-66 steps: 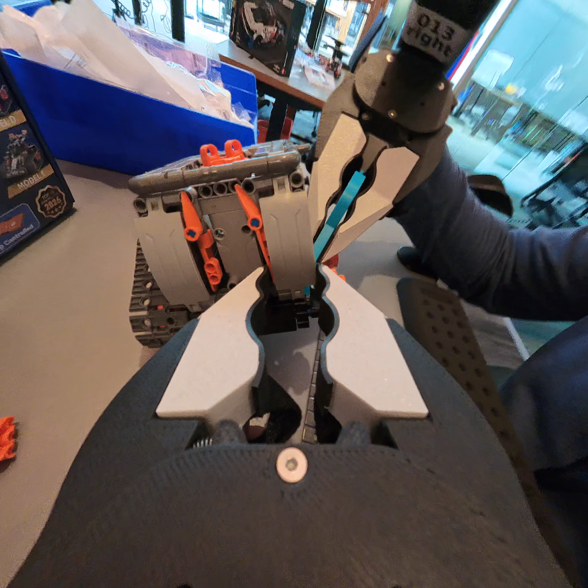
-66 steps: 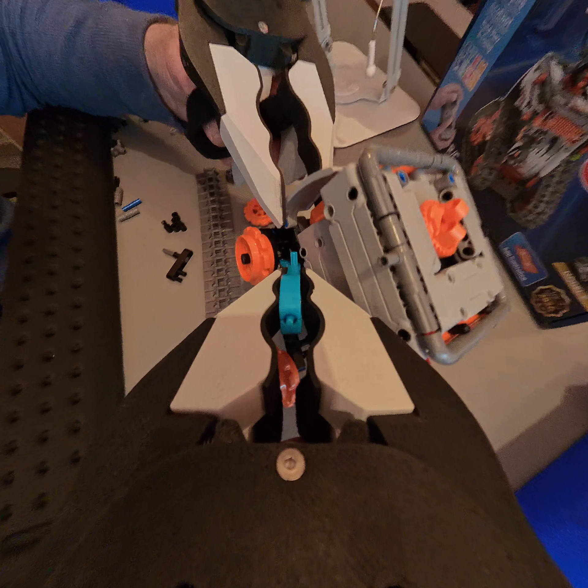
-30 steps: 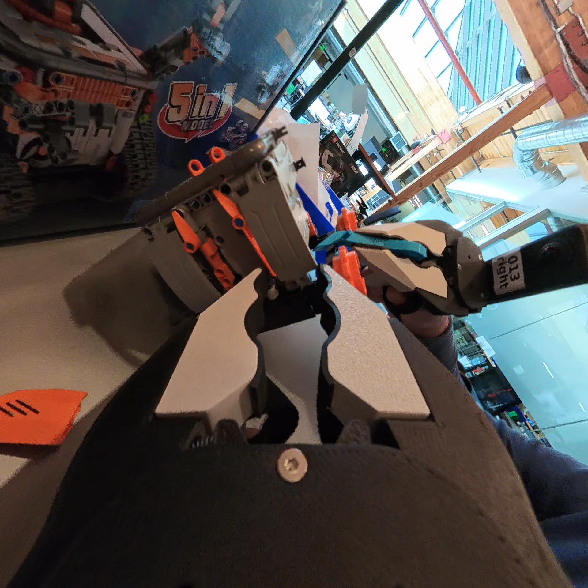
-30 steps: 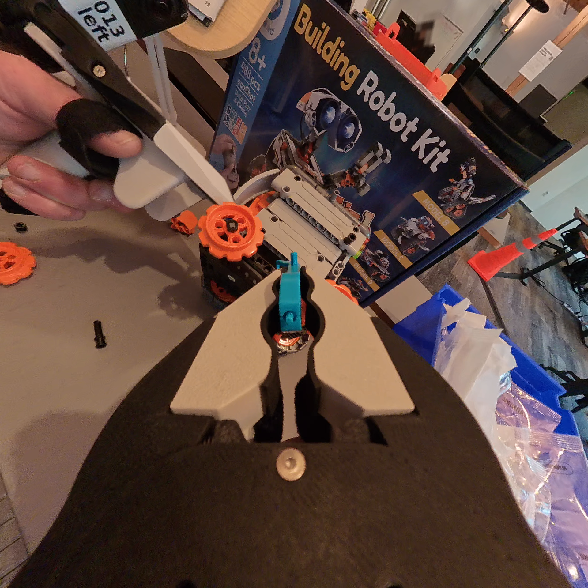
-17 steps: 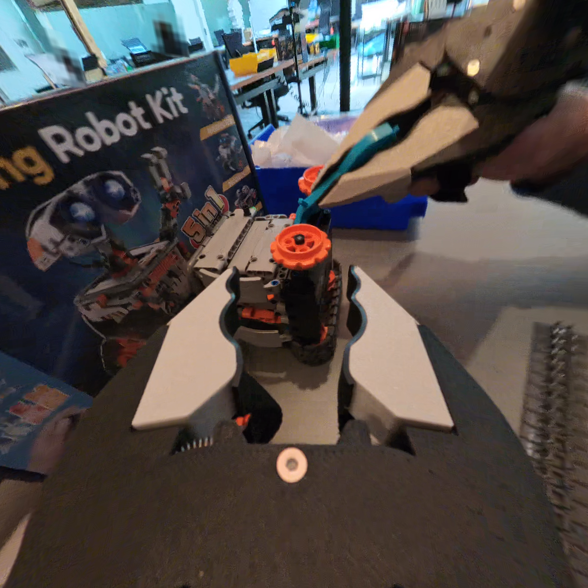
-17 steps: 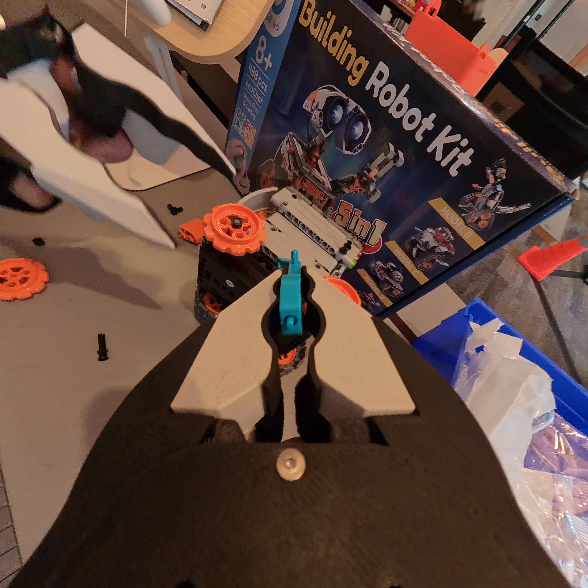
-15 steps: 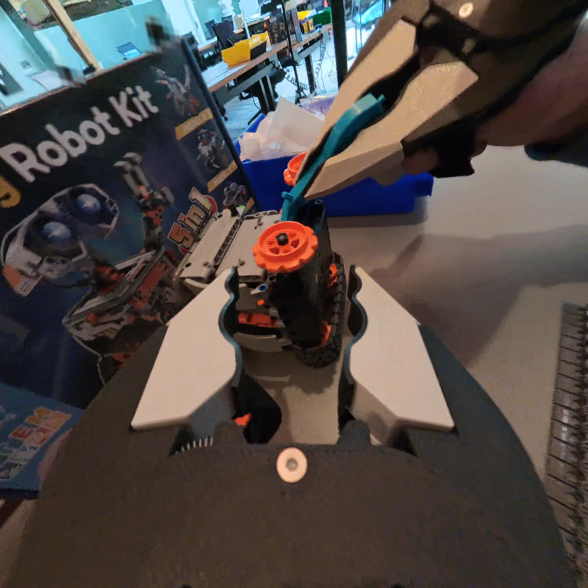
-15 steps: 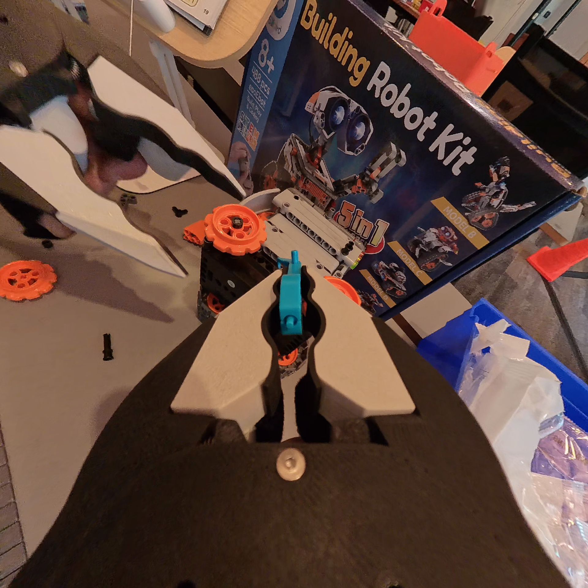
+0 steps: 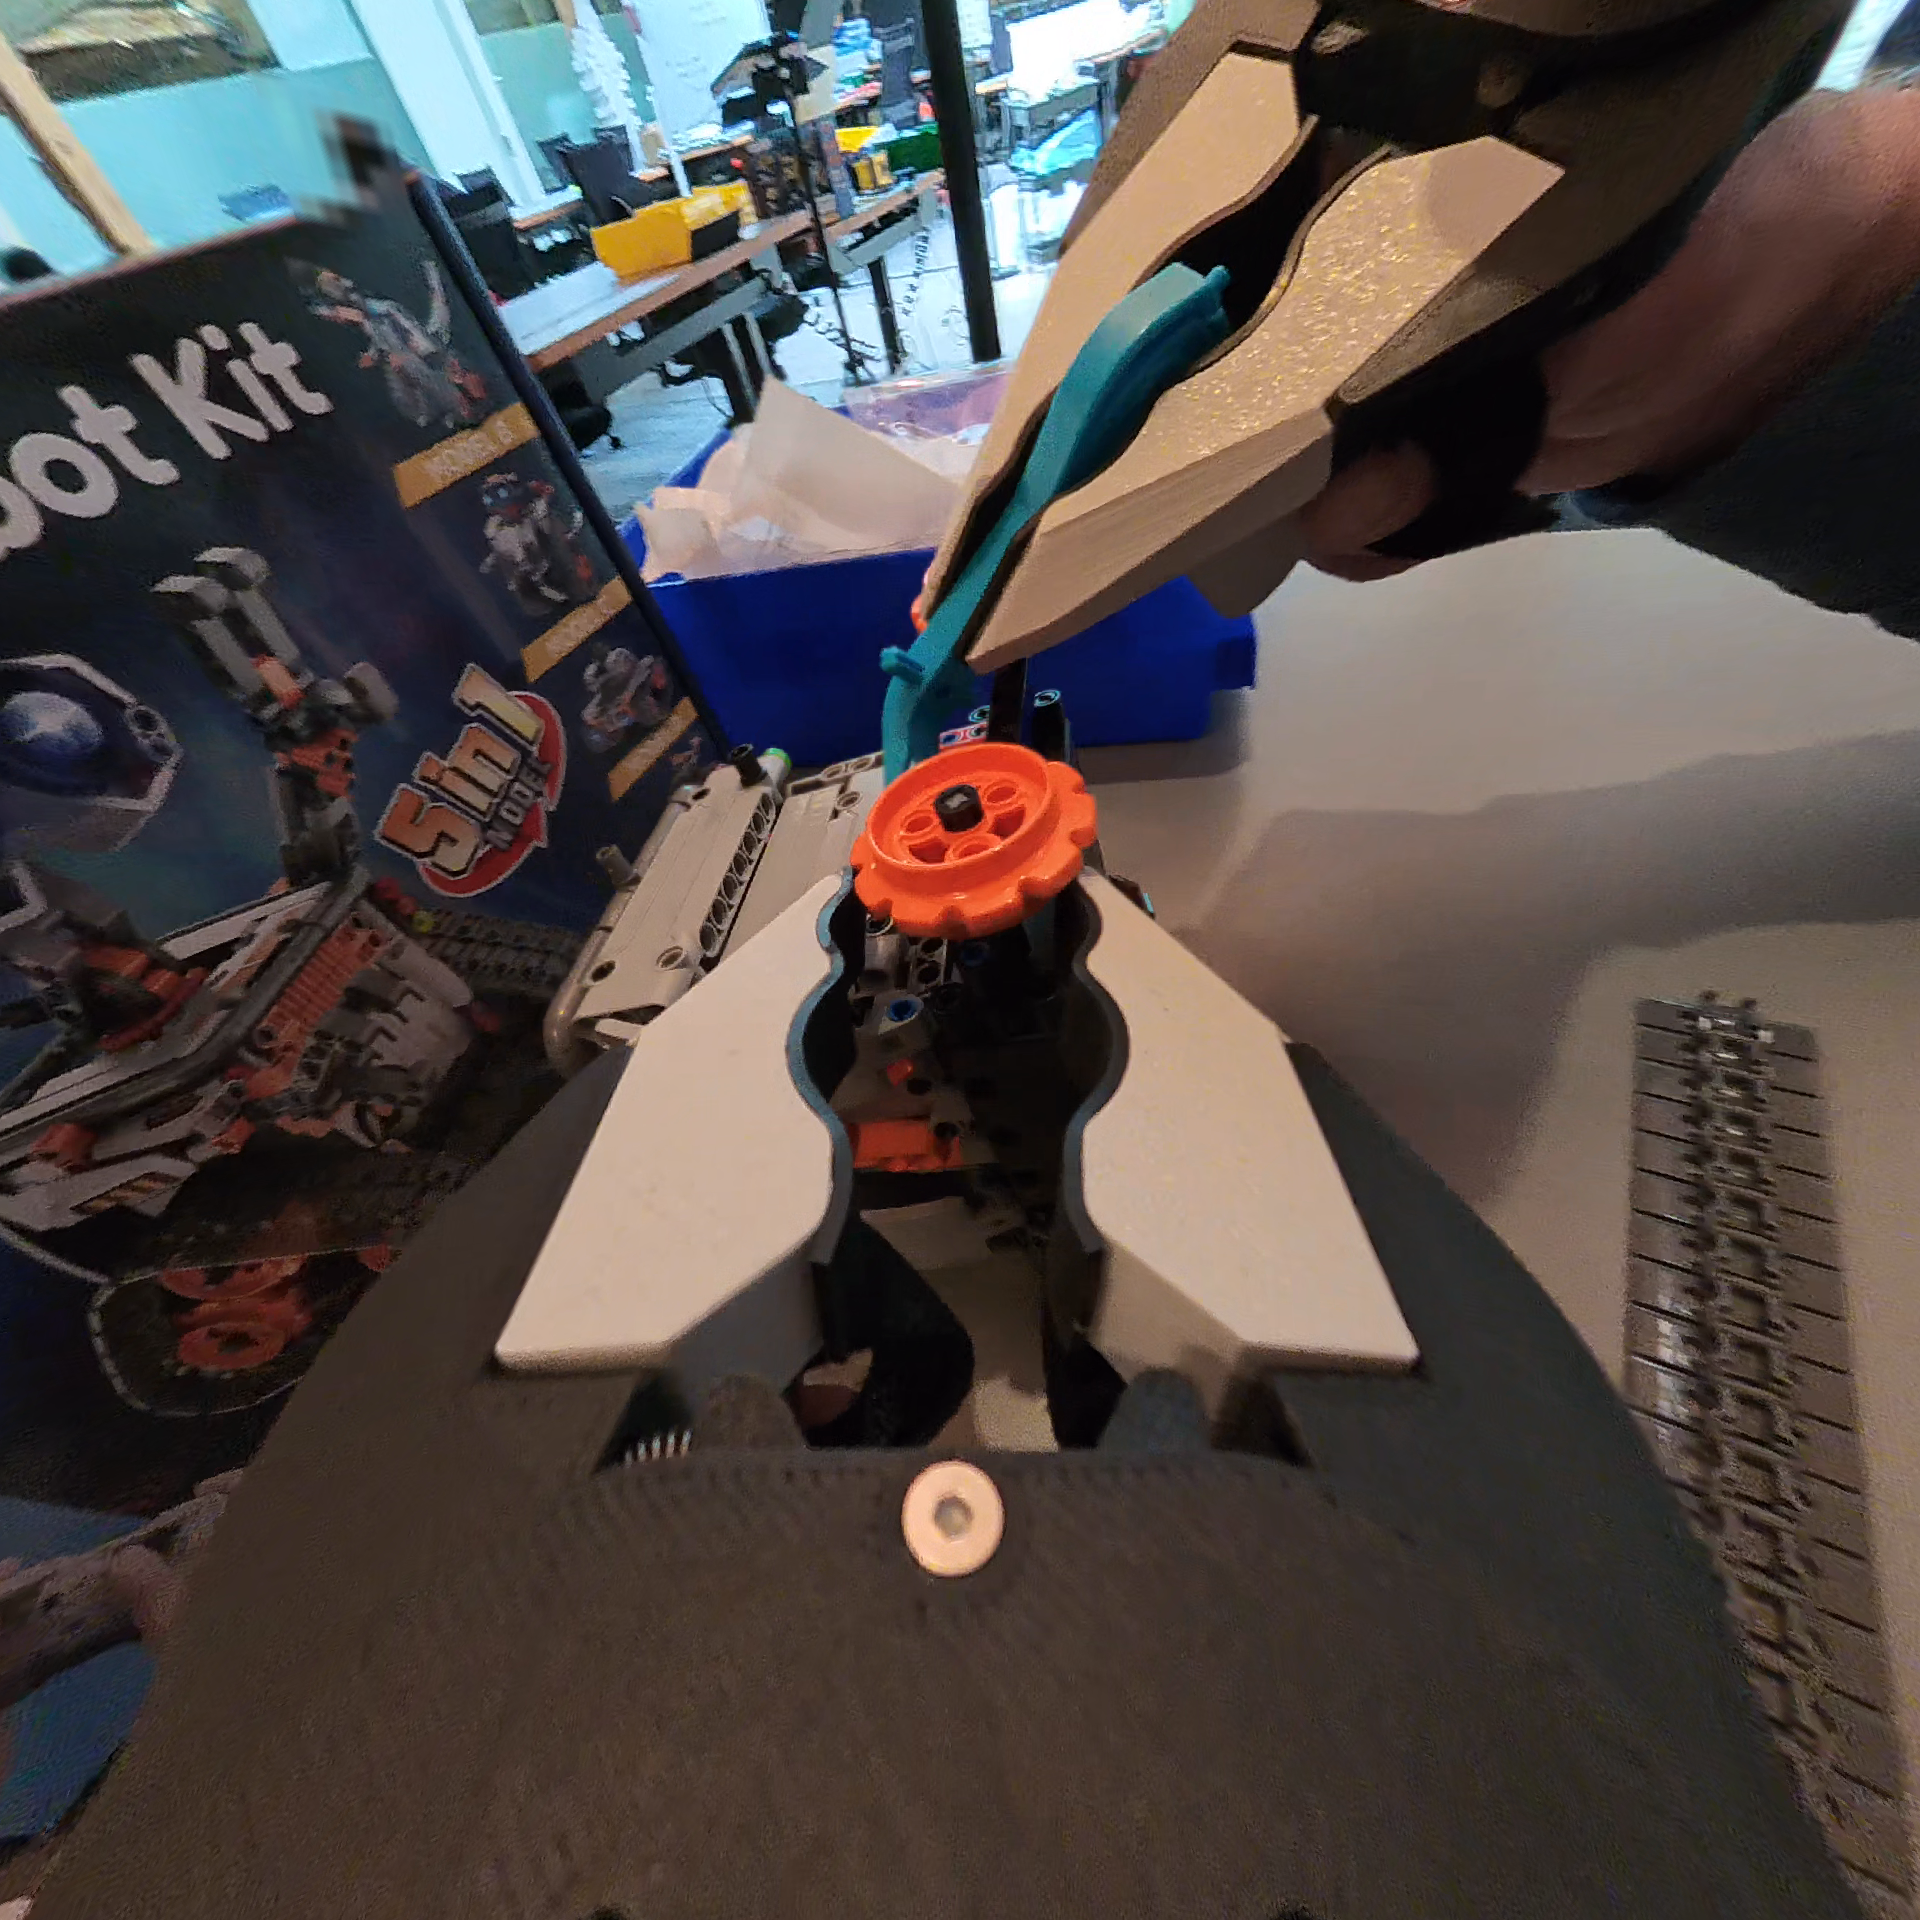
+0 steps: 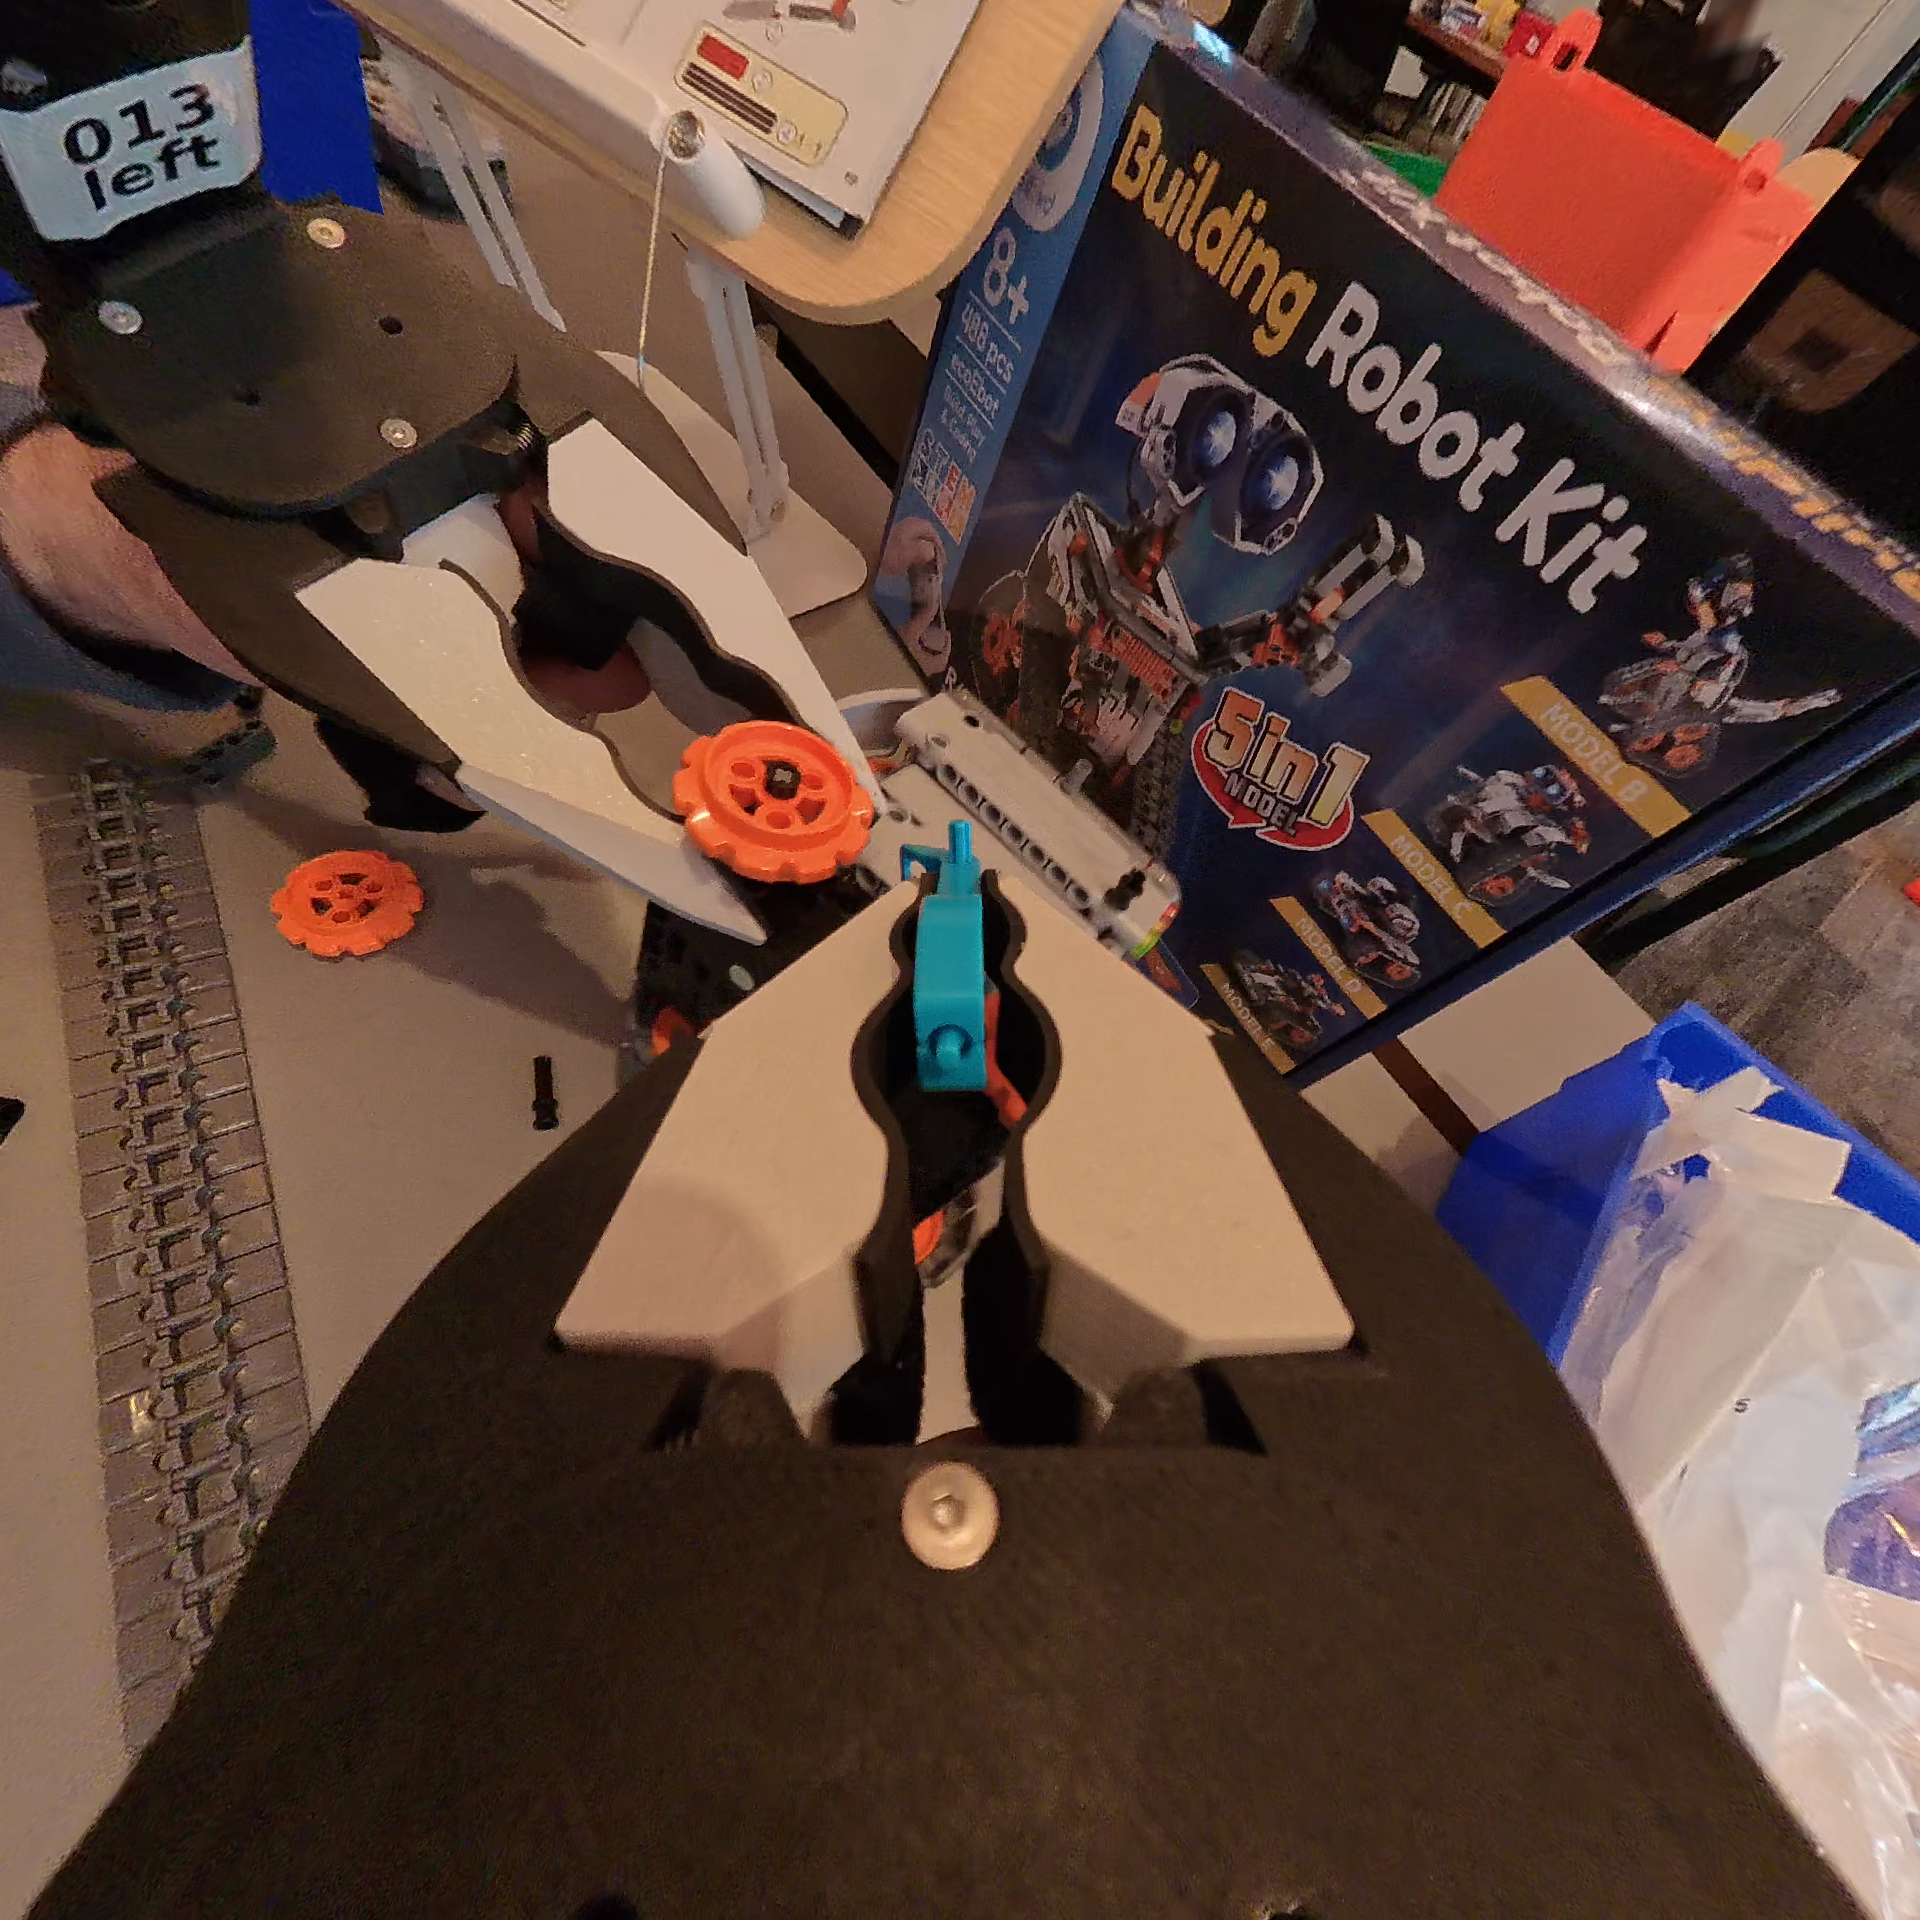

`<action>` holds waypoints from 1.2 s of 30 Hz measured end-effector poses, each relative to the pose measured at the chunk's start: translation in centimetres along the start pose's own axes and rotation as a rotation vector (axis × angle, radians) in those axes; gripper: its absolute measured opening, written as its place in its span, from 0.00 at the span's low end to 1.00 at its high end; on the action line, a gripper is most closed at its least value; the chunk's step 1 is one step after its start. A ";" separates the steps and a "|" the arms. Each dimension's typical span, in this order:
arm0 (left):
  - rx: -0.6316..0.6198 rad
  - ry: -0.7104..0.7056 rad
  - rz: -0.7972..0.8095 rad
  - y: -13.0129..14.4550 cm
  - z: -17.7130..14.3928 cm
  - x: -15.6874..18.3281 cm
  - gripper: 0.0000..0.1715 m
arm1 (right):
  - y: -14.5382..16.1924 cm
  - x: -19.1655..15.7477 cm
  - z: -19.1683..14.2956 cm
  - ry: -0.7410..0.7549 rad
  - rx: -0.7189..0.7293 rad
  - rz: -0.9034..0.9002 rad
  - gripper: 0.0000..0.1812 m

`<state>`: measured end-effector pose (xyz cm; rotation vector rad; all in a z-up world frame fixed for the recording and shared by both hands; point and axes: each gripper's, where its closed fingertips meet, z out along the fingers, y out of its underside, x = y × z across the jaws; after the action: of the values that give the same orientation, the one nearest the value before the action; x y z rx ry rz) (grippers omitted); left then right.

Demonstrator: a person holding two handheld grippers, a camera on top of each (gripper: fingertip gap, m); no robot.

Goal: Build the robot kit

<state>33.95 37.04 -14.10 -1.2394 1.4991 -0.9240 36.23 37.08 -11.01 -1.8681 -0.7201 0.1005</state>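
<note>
A grey, black and orange brick model (image 9: 727, 883) stands on the table with an orange toothed wheel (image 9: 971, 836) on top. My left gripper (image 9: 961, 904) is closed around the model's black part just under that wheel; it also shows in the right wrist view (image 10: 816, 862). My right gripper (image 10: 951, 883) is shut on a teal lever-shaped piece (image 10: 948, 977). In the left wrist view that gripper (image 9: 956, 644) comes down from the upper right, and the tip of the teal piece (image 9: 1039, 488) rests at the model's top just behind the wheel.
A dark blue kit box (image 10: 1455, 520) stands right behind the model. A blue bin (image 10: 1538, 1174) of plastic bags is to the right. A grey track strip (image 10: 156, 1039), a loose orange wheel (image 10: 346, 902) and a black pin (image 10: 541, 1091) lie on the table. The left gripper's tips are roughly 4 cm from the right gripper's.
The left gripper let go of the model, came round to its wheel side and has now narrowed its jaws on it. The right gripper kept the teal piece and moved closer.
</note>
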 end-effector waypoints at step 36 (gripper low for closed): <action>0.032 0.161 0.039 0.4 -0.8 2.9 0.22 | -1.0 -8.3 -2.2 0.600 0.096 -1.161 0.03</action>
<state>32.92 34.23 -14.82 -1.1306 1.6219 -1.0378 29.92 31.19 -11.34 -1.0496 -1.2023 -1.0869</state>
